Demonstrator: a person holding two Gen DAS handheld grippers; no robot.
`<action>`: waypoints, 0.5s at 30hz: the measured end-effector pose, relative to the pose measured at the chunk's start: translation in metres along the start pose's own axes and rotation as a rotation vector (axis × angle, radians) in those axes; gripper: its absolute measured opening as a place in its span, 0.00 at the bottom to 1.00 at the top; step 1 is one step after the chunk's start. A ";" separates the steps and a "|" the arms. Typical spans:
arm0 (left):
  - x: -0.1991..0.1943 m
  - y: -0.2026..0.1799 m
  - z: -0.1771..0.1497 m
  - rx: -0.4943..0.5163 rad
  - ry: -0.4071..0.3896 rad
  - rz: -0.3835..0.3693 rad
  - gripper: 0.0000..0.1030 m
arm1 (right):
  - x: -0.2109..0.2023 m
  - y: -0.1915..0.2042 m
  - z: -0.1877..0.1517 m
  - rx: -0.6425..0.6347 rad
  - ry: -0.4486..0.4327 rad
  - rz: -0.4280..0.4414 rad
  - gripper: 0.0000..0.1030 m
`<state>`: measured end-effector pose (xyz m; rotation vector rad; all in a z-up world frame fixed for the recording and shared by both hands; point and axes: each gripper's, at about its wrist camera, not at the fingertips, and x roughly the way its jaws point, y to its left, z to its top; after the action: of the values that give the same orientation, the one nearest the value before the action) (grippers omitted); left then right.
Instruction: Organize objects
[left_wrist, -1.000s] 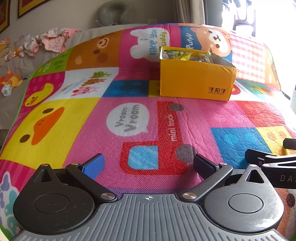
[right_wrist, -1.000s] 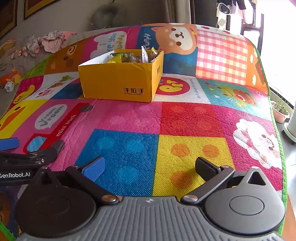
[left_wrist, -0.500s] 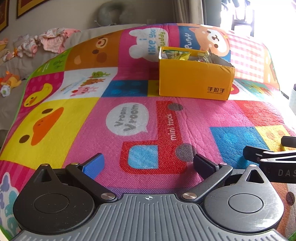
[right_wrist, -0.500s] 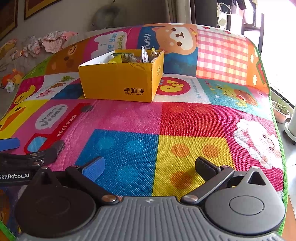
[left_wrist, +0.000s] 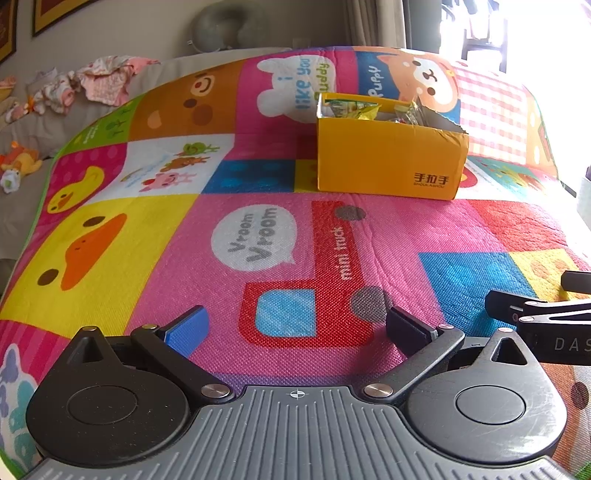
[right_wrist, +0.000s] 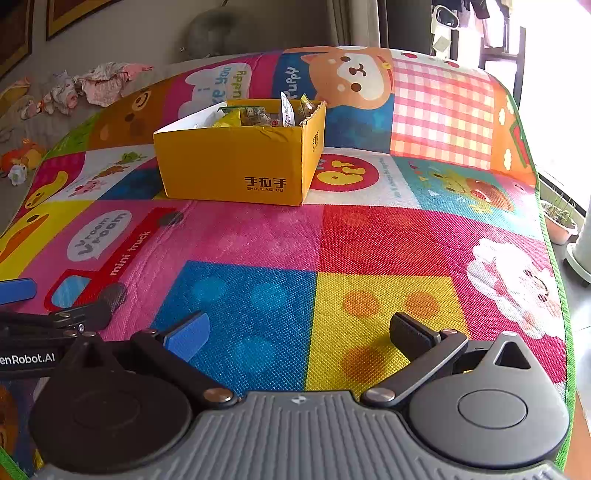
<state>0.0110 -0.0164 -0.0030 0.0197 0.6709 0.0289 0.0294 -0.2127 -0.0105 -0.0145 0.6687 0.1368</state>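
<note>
Nothing had moved since a second before: my left gripper (left_wrist: 295, 328) and right gripper (right_wrist: 299, 332) stayed wide apart and empty, low over the mat (right_wrist: 369, 240), while the yellow box (right_wrist: 236, 166) sat in the upper middle, its packets (right_wrist: 255, 116) too small to name.

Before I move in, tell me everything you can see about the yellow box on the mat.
The yellow box looks like cardboard, open-topped, with dark printed characters low on its front. Its far right top edge is torn and ragged. It sits flat and upright on the play mat, toward the far side. Inside are crinkly packets, yellow and clear, some poking above the rim. Nothing but the mat touches it outside.
</note>
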 end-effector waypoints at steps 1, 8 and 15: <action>0.000 0.000 0.000 0.000 0.000 0.000 1.00 | 0.000 0.000 0.000 0.000 0.000 0.000 1.00; -0.001 -0.001 0.000 0.007 -0.001 -0.007 1.00 | 0.000 0.000 0.000 0.000 0.000 0.000 1.00; -0.001 0.001 -0.001 0.002 -0.001 -0.013 1.00 | 0.000 0.000 0.000 0.000 0.000 0.000 1.00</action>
<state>0.0094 -0.0150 -0.0028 0.0170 0.6705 0.0162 0.0295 -0.2127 -0.0106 -0.0149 0.6687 0.1367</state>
